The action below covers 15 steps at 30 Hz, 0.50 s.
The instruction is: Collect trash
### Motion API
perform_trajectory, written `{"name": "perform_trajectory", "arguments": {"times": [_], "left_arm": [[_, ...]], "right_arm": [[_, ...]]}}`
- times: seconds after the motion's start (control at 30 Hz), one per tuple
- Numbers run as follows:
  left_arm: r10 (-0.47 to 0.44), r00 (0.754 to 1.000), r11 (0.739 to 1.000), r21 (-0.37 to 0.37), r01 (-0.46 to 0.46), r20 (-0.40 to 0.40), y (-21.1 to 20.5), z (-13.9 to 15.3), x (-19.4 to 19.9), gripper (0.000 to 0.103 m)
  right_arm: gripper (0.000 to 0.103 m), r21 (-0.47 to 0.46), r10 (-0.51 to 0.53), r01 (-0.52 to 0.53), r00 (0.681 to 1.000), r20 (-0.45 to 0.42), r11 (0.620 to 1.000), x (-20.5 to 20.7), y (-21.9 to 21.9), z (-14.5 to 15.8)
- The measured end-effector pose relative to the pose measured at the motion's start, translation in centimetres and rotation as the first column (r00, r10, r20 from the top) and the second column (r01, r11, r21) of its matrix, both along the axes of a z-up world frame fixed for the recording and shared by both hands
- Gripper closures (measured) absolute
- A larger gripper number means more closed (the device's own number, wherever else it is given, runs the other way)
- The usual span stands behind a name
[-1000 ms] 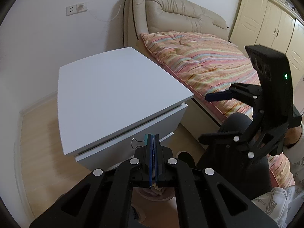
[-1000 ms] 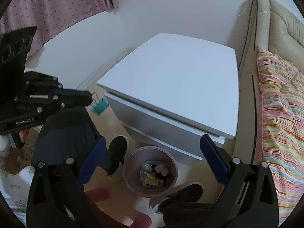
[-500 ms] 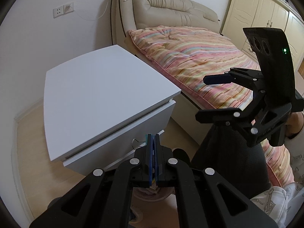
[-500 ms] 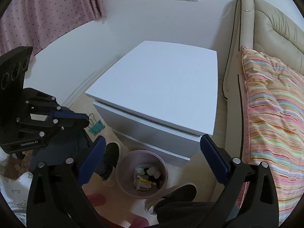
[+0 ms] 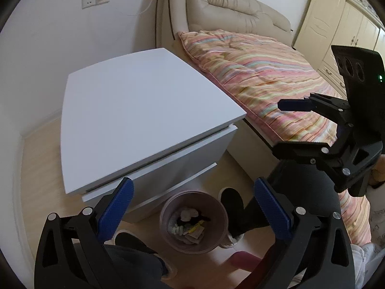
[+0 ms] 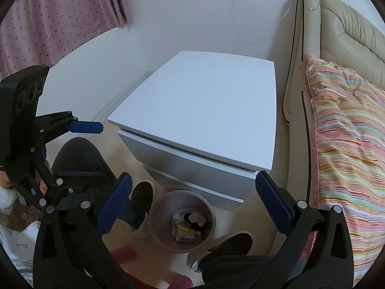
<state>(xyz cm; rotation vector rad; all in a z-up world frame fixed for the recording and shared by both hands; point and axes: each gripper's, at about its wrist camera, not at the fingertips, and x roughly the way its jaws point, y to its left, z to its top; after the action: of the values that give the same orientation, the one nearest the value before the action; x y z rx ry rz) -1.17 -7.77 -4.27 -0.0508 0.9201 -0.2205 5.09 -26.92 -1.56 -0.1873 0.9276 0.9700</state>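
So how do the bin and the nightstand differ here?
The bin is round and pinkish; the nightstand is boxy and white. The bin sits low on the floor, the nightstand stands taller behind it. The bin holds scraps; the nightstand's top shows nothing on it. Both stand beside the bed.

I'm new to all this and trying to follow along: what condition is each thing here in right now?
Left tongs: open, nothing between them; they have just been opening.
Right tongs: open, empty.
Trash bin: upright on the floor, partly filled with scraps.
Nightstand: drawers shut, top bare.
Bed quilt: spread out, rumpled.
Wardrobe: doors shut.
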Motion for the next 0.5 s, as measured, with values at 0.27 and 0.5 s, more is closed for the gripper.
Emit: {"name": "perform_trajectory", "arguments": {"times": [0.27,0.5], "left_arm": [[0.056,0.997,0.998,0.017,-0.057,0.044,1.6,0.8,0.0,0.007],[0.112,0.989,0.992,0.044,-0.117,0.094,3.5,2.9,1.0,0.007]], "right_arm": [[0.003,0.005,-0.014,0.014,1.000,0.010,1.000,0.1,0.5,0.5],[0.003,0.004,-0.045,0.045,0.998,0.054,0.999,1.4,2.0,2.8]]}}
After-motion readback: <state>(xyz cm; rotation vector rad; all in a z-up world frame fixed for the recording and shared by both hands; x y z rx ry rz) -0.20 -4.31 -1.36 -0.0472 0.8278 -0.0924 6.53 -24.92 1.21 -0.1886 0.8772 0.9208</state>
